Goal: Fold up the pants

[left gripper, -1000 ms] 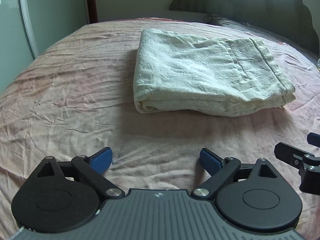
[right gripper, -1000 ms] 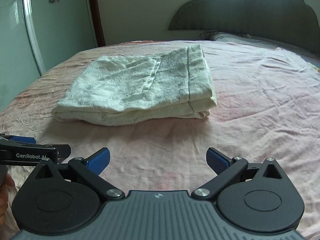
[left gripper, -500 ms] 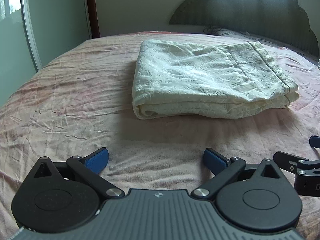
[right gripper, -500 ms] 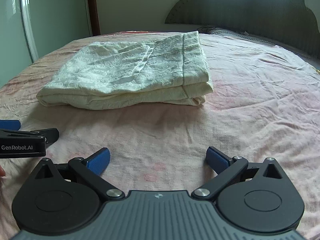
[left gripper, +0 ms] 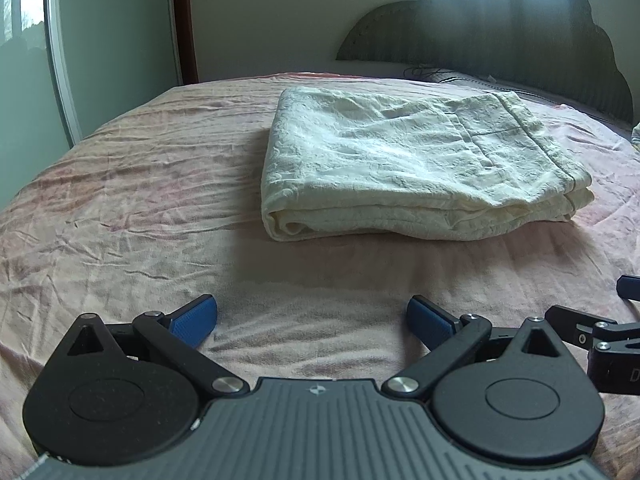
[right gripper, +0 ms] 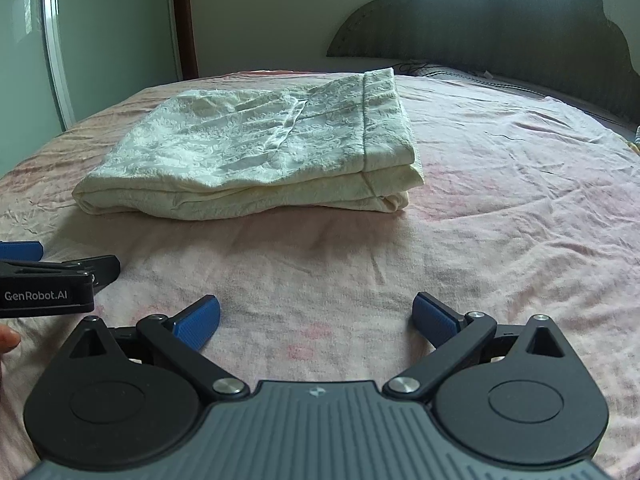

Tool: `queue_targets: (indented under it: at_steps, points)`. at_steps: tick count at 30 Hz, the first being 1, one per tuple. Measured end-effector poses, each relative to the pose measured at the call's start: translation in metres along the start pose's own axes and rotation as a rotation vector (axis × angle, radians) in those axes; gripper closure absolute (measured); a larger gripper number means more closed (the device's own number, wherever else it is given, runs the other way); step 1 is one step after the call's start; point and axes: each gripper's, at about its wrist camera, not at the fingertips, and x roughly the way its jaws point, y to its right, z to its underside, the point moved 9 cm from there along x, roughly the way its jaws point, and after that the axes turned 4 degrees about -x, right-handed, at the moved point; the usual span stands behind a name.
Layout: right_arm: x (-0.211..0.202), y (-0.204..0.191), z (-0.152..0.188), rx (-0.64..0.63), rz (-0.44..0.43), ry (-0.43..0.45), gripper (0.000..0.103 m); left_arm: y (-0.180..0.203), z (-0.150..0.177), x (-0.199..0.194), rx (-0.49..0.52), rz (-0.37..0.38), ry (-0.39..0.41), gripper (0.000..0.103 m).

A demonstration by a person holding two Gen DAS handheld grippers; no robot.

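Note:
The cream pants (left gripper: 416, 164) lie folded into a thick rectangle on the pink bedsheet (left gripper: 132, 208). In the right wrist view the pants (right gripper: 256, 160) sit ahead and to the left. My left gripper (left gripper: 312, 320) is open and empty, low over the sheet, well short of the pants' near edge. My right gripper (right gripper: 316, 320) is open and empty too, also short of the pants. Each gripper shows at the edge of the other's view: the right one at the far right (left gripper: 600, 332), the left one at the far left (right gripper: 48, 280).
A dark scalloped headboard (left gripper: 520, 40) stands behind the bed, with a dark pillow and a cable (left gripper: 448, 74) at its foot. A glass sliding door (left gripper: 28, 80) and a brown door frame (left gripper: 184, 20) are on the left. The bed's left edge curves away.
Both grippers have drawn back and tilted up a little, so more of the wall and headboard shows. The folded pants have not moved. Both grippers stay open.

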Motion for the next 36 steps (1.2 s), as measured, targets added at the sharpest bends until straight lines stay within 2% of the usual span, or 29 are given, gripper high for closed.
queue_targets:
  at_steps: [36]
  points:
    - [0.0022,0.0015,-0.0027,0.003,0.011,0.000,0.000,0.0037,-0.0015,0.0049,-0.007,0.018,-0.011,0.000]
